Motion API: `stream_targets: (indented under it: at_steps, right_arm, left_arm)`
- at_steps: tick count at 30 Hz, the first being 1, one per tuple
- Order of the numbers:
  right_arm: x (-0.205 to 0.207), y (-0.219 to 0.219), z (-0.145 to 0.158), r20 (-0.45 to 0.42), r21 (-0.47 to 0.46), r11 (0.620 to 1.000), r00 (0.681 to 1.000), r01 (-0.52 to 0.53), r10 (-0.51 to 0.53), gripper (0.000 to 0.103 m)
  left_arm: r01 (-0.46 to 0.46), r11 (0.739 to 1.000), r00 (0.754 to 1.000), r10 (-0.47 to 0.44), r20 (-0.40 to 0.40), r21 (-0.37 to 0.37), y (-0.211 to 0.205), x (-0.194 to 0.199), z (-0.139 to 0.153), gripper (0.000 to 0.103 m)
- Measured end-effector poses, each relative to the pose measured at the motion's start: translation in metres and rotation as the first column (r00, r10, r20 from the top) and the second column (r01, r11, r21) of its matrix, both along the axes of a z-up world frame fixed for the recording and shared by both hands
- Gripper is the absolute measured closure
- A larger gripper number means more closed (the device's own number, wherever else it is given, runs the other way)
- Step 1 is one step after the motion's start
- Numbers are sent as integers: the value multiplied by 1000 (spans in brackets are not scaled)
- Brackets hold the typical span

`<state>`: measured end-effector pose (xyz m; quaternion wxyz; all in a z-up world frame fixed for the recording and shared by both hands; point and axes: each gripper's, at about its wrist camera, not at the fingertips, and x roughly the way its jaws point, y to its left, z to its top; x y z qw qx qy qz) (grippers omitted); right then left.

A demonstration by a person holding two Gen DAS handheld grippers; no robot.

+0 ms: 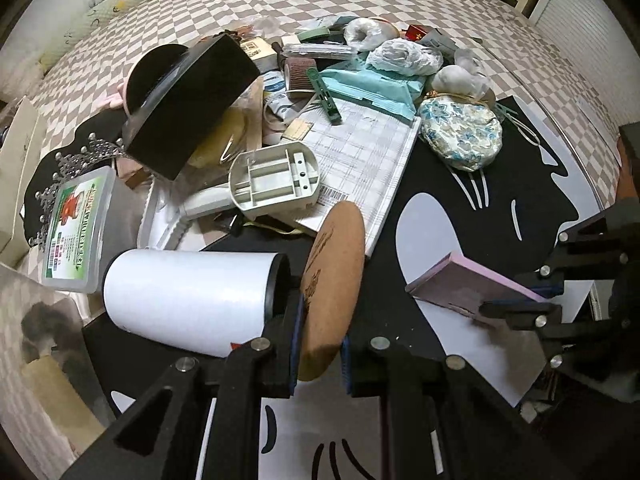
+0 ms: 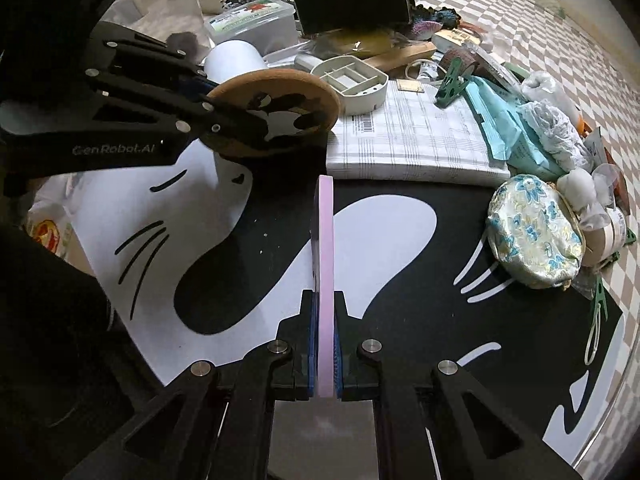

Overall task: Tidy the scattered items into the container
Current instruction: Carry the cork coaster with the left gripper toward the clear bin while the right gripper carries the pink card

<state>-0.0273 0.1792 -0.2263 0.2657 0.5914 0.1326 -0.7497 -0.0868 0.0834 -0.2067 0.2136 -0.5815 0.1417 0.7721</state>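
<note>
The left gripper is clamping a round cork coaster by its edge at the bottom centre of the left wrist view, its blue pads pressing both faces of the disc. The right gripper is gripping a thin pink pad edge-on at the bottom centre of the right wrist view, with the pad standing upright between the jaws. Both items are hanging over a black and white cat-patterned mat that is filling the lower half of each frame. Just left of the coaster, a white cylinder is lying on its side. Beyond it, toward frame centre, a grey plastic housing is resting beside a checked folded cloth. A floral fabric pouch is sitting at the mat's upper right edge. Further clutter is lying piled at the top of the frame on a checkered surface. No container can be identified with certainty.
</note>
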Motion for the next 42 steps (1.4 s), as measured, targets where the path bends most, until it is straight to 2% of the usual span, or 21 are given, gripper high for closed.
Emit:
stream_targets:
  at_steps: [5,6,18,26,35,39,42]
  right_arm:
    - [2,-6,-2,0,10,1000,1000,-19,19,95]
    - [2,-7,-2,3,8,1000,1000,-20,20,95]
    - [0,-2,19,-33,-15,1000,999,3,-3,96]
    - [9,-6,21,-51,30,999,998,-26,27,96]
    - [7,-15,7,-51,92,993,996,-72,77,96]
    - [8,-15,6,-86,108,992,993,-69,78,96]
    - [12,-17,15,-142,108,992,987,-64,79,97]
  left_arm:
    - [11,1000,1000,-11,3,-2,3,-1,1,90]
    - [11,1000,1000,-11,1,-4,3,-1,1,95]
    - [11,1000,1000,-11,-12,25,-2,7,14,95]
    - [18,1000,1000,-18,-7,9,-6,15,11,95]
    - [17,1000,1000,-17,0,19,-12,23,12,95]
    - [13,1000,1000,-13,-4,28,-15,24,15,95]
    - [8,999,1000,-7,-9,44,-18,25,19,95]
